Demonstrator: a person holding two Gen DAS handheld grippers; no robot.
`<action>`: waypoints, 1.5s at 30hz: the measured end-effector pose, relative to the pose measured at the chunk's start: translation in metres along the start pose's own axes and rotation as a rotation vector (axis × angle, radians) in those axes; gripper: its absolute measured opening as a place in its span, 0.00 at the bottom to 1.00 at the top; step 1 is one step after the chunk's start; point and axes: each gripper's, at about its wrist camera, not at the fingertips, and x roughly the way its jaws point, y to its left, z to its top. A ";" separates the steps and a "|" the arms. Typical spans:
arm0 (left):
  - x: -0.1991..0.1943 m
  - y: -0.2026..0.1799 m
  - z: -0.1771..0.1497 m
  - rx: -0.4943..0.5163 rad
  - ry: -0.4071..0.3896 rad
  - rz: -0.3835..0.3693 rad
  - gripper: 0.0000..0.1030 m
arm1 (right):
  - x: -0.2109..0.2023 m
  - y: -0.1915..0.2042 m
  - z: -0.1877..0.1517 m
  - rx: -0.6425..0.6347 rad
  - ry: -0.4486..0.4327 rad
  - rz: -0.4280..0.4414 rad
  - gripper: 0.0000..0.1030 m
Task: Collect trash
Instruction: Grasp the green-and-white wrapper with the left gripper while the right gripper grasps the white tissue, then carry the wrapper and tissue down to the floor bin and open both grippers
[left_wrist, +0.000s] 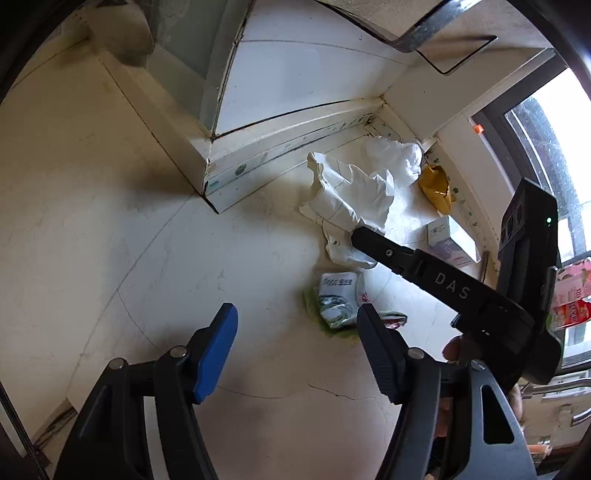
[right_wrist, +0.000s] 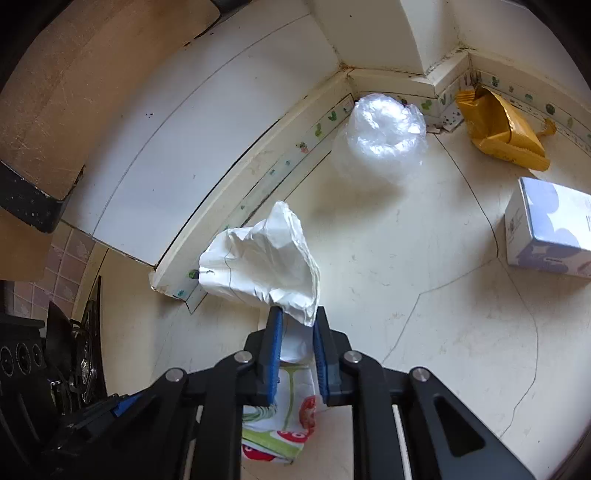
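Right gripper (right_wrist: 297, 325) angled down, pinching white paper (right_wrist: 262, 266)

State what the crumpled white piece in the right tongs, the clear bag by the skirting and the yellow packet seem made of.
White piece: probably paper, matte, with sharp creases.
Clear bag: thin plastic film, see-through, glossy highlights.
Yellow packet: likely foil-type or coated wrapper, shiny with a crimped, serrated edge; exact material unclear.
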 end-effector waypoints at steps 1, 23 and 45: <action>0.000 -0.001 -0.001 -0.006 0.001 -0.011 0.64 | -0.001 0.001 -0.007 -0.001 -0.002 0.000 0.14; 0.040 -0.046 0.008 0.476 0.045 0.062 0.63 | -0.085 -0.030 -0.059 0.123 -0.120 -0.001 0.12; -0.037 -0.057 -0.053 0.556 -0.030 0.024 0.03 | -0.137 0.000 -0.125 0.207 -0.150 -0.009 0.12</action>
